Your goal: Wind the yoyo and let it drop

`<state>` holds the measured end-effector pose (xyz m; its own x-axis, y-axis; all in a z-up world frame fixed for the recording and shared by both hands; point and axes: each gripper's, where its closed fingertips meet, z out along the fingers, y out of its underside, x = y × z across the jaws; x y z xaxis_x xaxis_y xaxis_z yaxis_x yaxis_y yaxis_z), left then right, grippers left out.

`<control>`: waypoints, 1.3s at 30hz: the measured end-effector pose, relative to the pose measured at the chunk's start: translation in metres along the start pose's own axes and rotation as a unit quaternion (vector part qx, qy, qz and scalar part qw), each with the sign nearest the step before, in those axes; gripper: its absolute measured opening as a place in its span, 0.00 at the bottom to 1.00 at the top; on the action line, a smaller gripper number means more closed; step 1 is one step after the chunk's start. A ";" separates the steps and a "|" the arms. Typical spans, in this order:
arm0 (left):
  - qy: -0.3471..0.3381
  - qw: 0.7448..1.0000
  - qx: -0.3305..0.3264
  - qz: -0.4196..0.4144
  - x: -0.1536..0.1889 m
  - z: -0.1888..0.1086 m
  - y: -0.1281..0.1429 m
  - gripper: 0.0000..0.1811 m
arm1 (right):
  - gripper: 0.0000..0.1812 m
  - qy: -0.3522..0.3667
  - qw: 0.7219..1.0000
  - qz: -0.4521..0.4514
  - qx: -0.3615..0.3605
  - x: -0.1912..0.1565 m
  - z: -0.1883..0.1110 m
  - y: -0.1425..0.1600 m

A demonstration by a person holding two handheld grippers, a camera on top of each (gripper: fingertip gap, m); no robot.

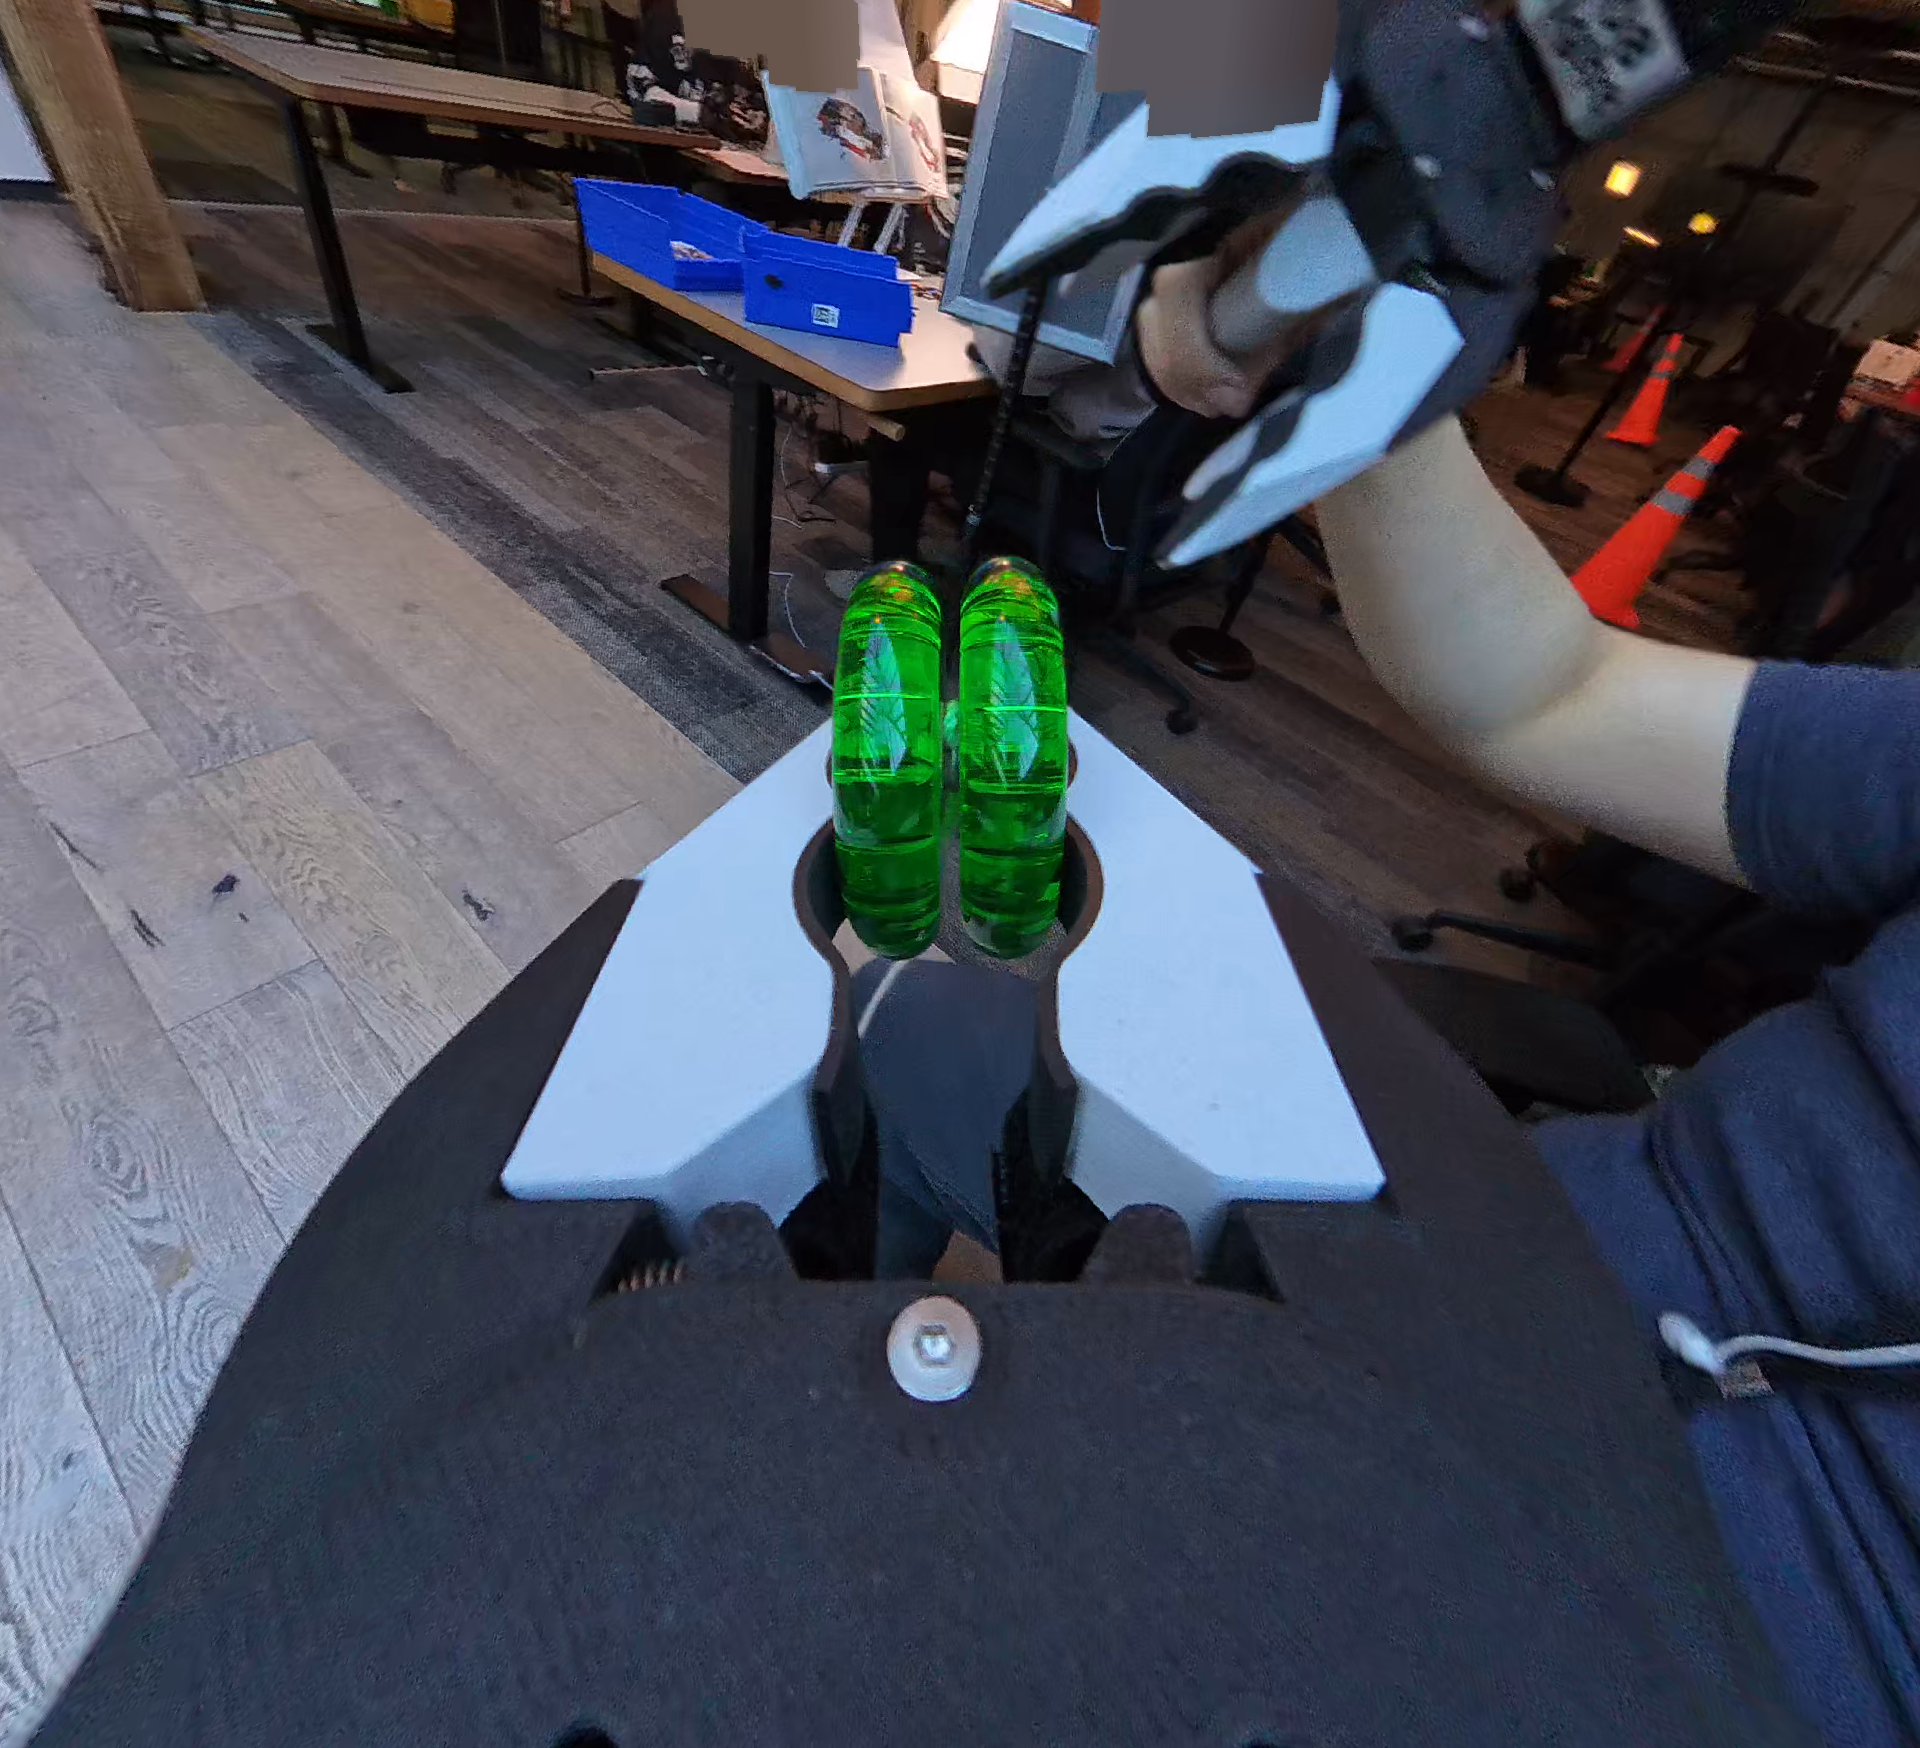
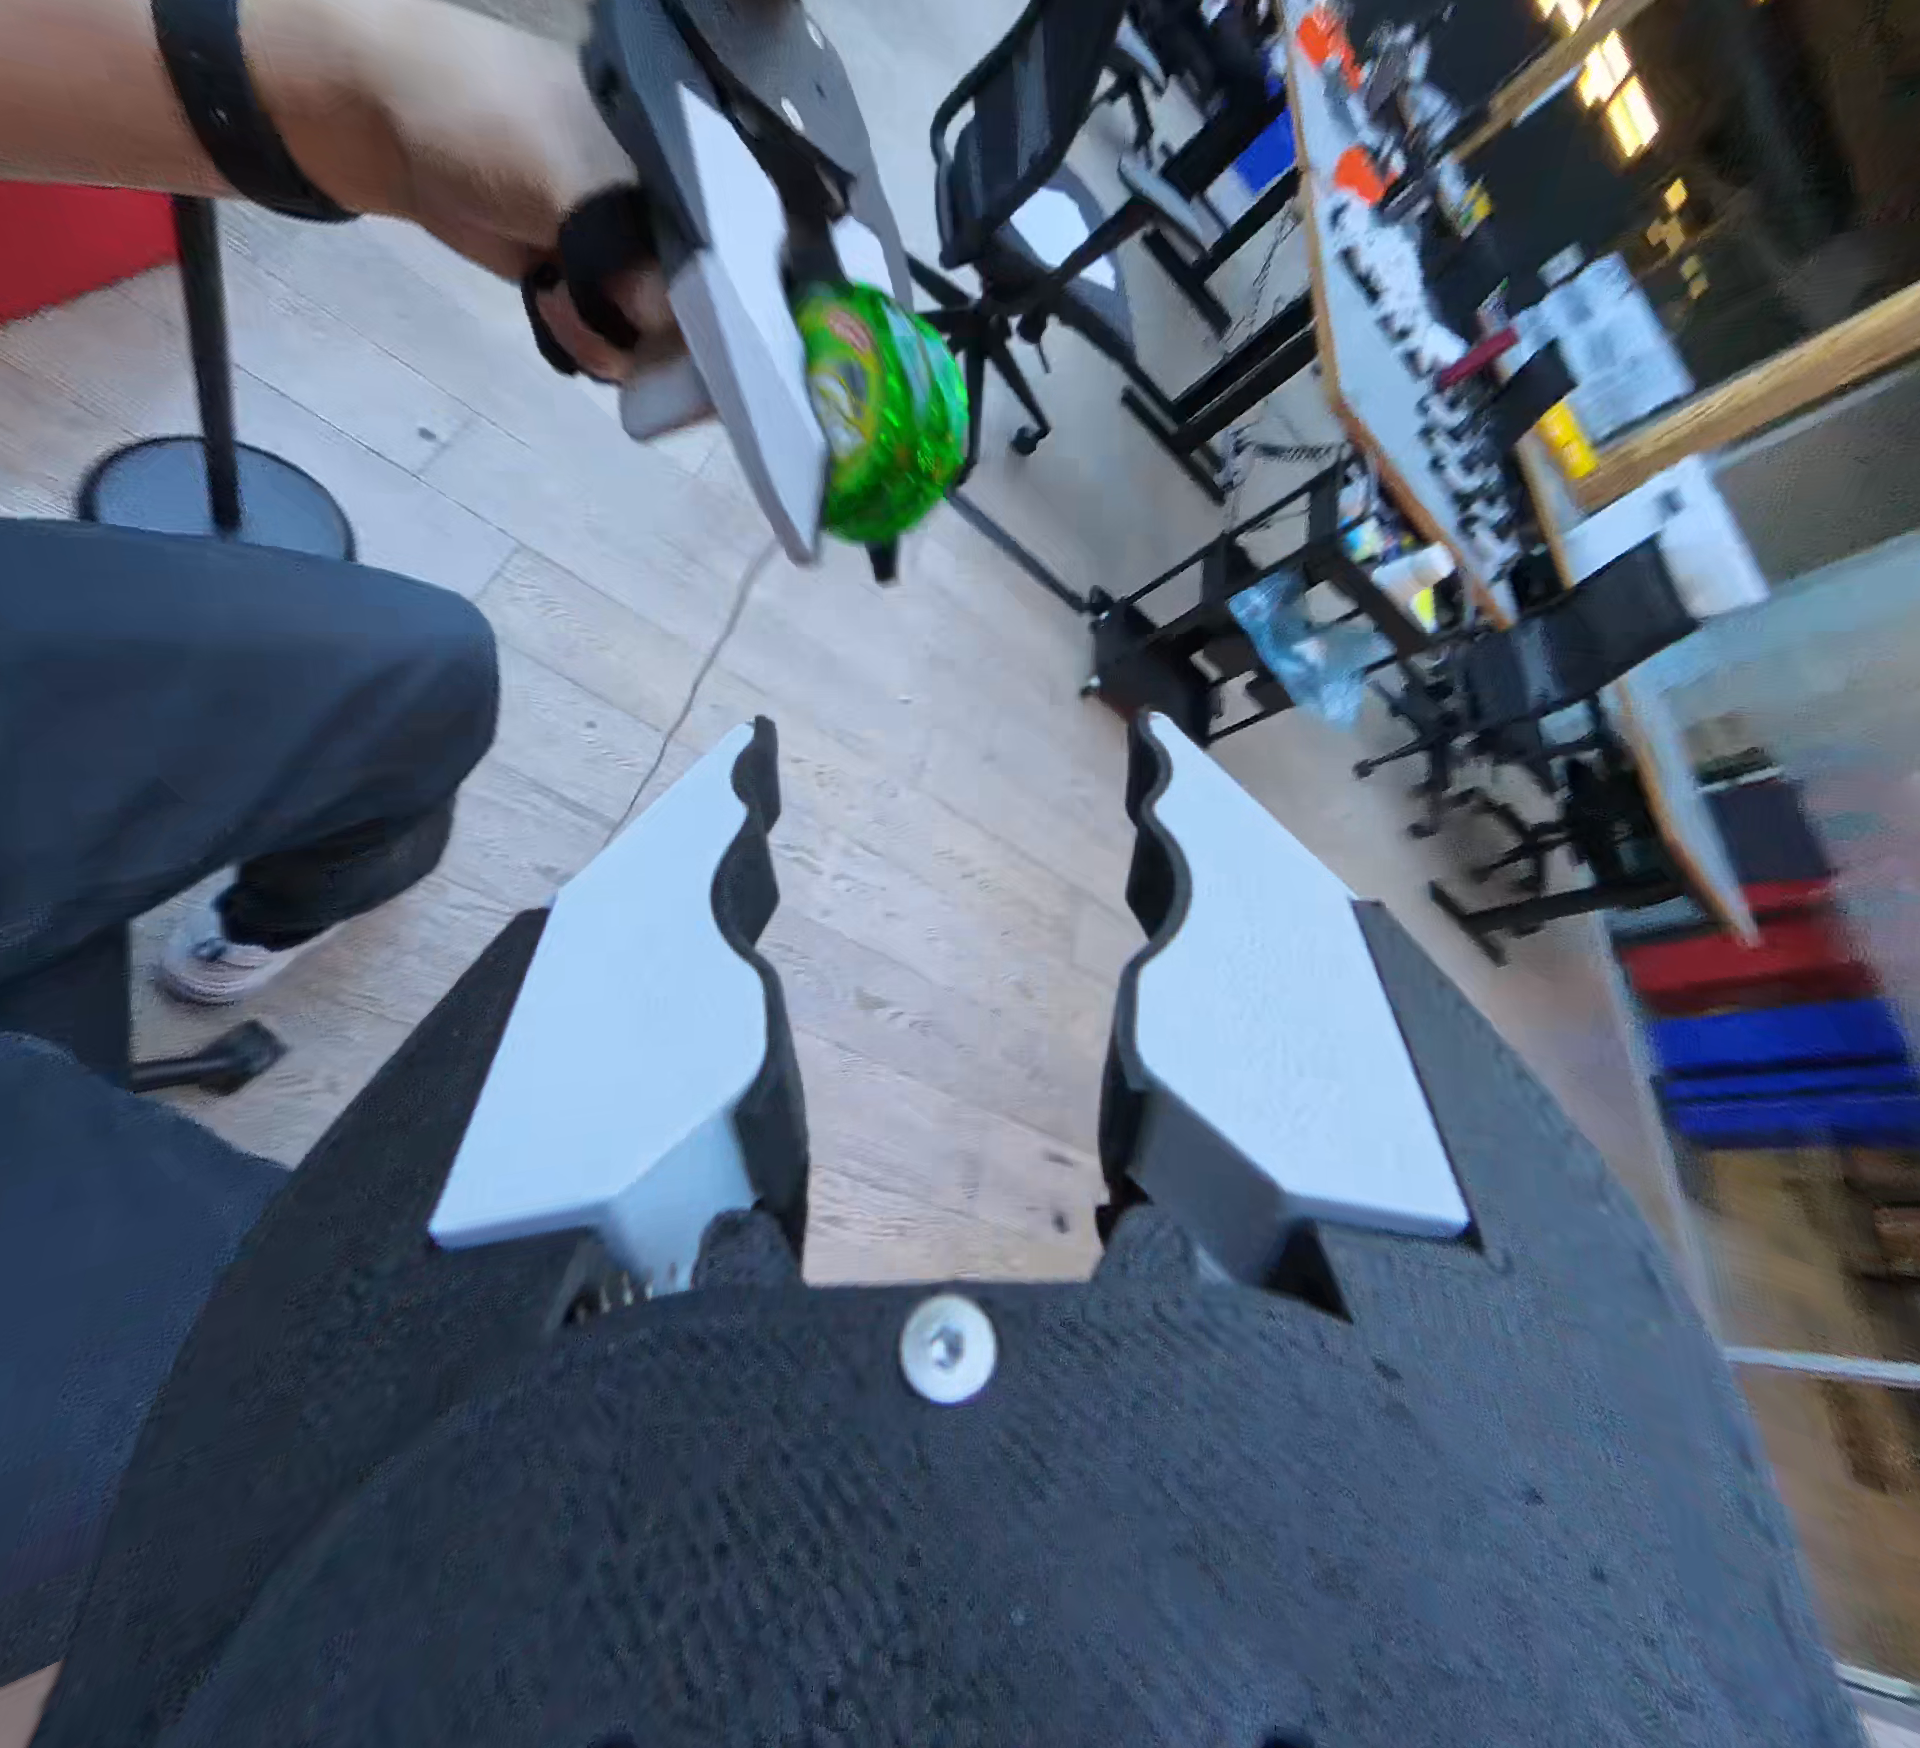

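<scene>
A clear green yoyo [image 1: 888,763] stands on edge between the white fingers of my left gripper [image 1: 951,742], which is shut on it, one finger against each flat side. My right gripper [image 1: 1086,420] is held up and to the right of the yoyo, open and empty. A thin dark cord [image 1: 1003,410] runs from near its upper fingertip down towards the yoyo's top; I cannot tell what it is fixed to. In the right wrist view my right gripper [image 2: 953,732] is open over bare floor, and the left gripper [image 2: 862,493] holds the yoyo [image 2: 894,410] ahead and to the left.
Both grippers are held in the air over a pale wood floor [image 1: 260,659]. A desk [image 1: 894,373] with blue bins [image 1: 821,290] stands behind. Orange cones [image 1: 1642,535] are at the right. A person's legs [image 2: 208,711], office chairs [image 2: 1039,140] and cluttered tables [image 2: 1455,410] surround. One gripper's finger ends stand about 7 cm off the other's.
</scene>
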<state>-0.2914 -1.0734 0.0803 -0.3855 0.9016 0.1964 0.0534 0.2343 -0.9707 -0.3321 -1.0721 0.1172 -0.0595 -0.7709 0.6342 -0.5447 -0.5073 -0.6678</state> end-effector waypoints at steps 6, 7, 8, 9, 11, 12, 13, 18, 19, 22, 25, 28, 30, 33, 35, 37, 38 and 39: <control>-0.301 0.938 -0.021 0.171 -0.026 -0.008 -0.001 0.16 | 0.39 0.025 0.963 0.260 0.071 -0.011 0.023 -0.049; -0.344 0.916 -0.024 0.205 -0.028 -0.011 -0.003 0.16 | 0.39 0.024 0.948 0.303 0.092 -0.009 0.026 -0.051; -0.375 0.898 -0.021 0.230 -0.027 -0.013 -0.007 0.16 | 0.40 0.015 0.937 0.333 0.107 -0.011 0.030 -0.051; -0.391 0.887 -0.016 0.244 -0.024 -0.012 -0.009 0.16 | 0.41 0.015 0.926 0.356 0.123 -0.013 0.034 -0.052; -0.407 0.879 0.002 0.250 -0.018 -0.009 -0.014 0.16 | 0.45 0.032 0.919 0.371 0.130 -0.016 0.044 -0.047; -0.413 0.874 0.013 0.255 -0.015 -0.009 -0.017 0.16 | 0.44 0.041 0.920 0.369 0.127 -0.018 0.050 -0.043; -0.420 0.869 0.022 0.261 -0.012 -0.009 -0.020 0.16 | 0.43 0.037 0.919 0.370 0.128 -0.021 0.054 -0.043; -0.442 0.845 0.045 0.297 -0.003 -0.009 -0.028 0.17 | 0.37 0.004 0.916 0.372 0.153 -0.030 0.062 -0.049; -0.442 0.845 0.049 0.296 -0.002 -0.009 -0.028 0.17 | 0.34 -0.001 0.920 0.357 0.163 -0.032 0.061 -0.052; -0.447 0.838 0.058 0.308 0.002 -0.011 -0.030 0.17 | 0.34 -0.009 0.925 0.333 0.180 -0.034 0.059 -0.055; -0.449 0.833 0.059 0.317 0.006 -0.011 -0.030 0.17 | 0.34 -0.043 0.916 0.349 0.193 -0.037 0.056 -0.057; -0.437 0.842 0.081 0.307 0.014 -0.013 -0.032 0.22 | 0.34 -0.091 0.894 0.379 0.222 -0.036 0.045 -0.062; -0.422 0.853 0.092 0.293 0.021 -0.015 -0.032 0.29 | 0.34 -0.115 0.879 0.396 0.238 -0.032 0.036 -0.064; -0.353 0.897 0.110 0.244 0.033 -0.015 -0.023 0.35 | 0.34 -0.155 0.861 0.414 0.253 -0.029 0.019 -0.067; -0.293 0.931 0.113 0.185 0.032 -0.009 -0.012 0.36 | 0.33 -0.192 0.848 0.422 0.258 -0.032 0.008 -0.071; -0.208 0.966 0.089 0.127 0.032 0.010 0.006 0.32 | 0.34 -0.209 0.842 0.426 0.257 -0.032 0.000 -0.072; -0.166 0.979 0.071 0.095 0.034 0.020 0.016 0.29 | 0.34 -0.209 0.844 0.424 0.254 -0.031 -0.002 -0.072; -0.122 0.988 0.053 0.076 0.038 0.029 0.025 0.22 | 0.34 -0.205 0.848 0.422 0.246 -0.030 -0.003 -0.069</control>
<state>-0.3319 -1.0435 0.0595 -0.5918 0.8058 0.0208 0.0360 0.0522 -0.9980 -0.2957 -1.0127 0.1455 0.0971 -0.9576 -0.2713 -0.0317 0.2695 -0.9625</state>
